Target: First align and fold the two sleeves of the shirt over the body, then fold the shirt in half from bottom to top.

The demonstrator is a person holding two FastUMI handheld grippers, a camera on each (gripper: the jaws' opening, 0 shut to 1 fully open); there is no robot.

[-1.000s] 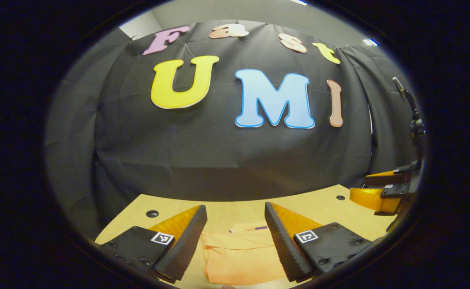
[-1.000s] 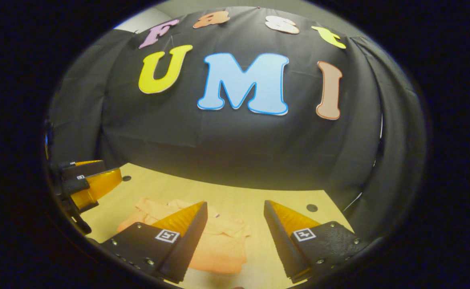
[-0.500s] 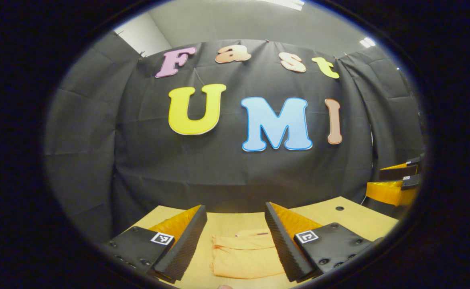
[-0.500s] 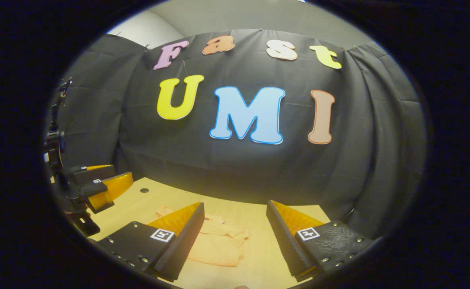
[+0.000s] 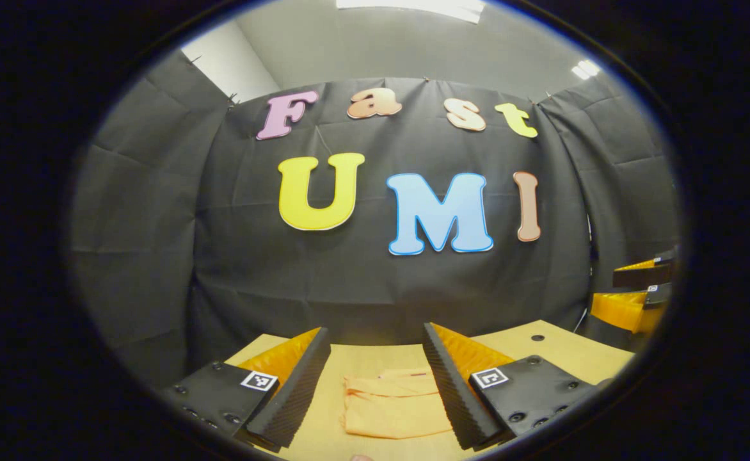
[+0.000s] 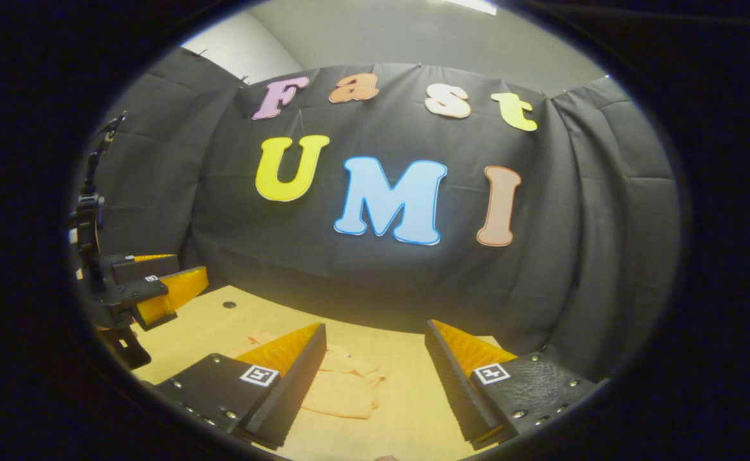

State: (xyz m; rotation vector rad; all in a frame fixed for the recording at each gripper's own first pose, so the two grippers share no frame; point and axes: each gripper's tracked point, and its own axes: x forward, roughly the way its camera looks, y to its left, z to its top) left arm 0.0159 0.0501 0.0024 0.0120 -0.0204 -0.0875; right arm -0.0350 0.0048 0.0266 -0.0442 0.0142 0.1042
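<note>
An orange shirt (image 5: pixel 393 406) lies folded into a compact rectangle on the wooden table (image 5: pixel 548 352). My left gripper (image 5: pixel 375 384) hovers above and in front of it, open, holding nothing; the shirt shows between its fingers. In the right gripper view the shirt (image 6: pixel 343 390) lies left of centre, partly behind the left finger. My right gripper (image 6: pixel 375 384) is open too and empty, raised off the table. The left gripper (image 6: pixel 157 291) shows at that view's left edge, and the right gripper (image 5: pixel 631 298) at the left gripper view's right edge.
The black cloth wall (image 5: pixel 362 282) closes the table's far side and wraps round both flanks. Small dark holes (image 5: pixel 537 337) (image 6: pixel 229 305) mark the tabletop near its back corners. A dark stand or clamp (image 6: pixel 90 211) rises at the right gripper view's left edge.
Both grippers have drawn back and up from the shirt, which now looks smaller and farther off. Both stayed open; the shirt stayed folded and still.
</note>
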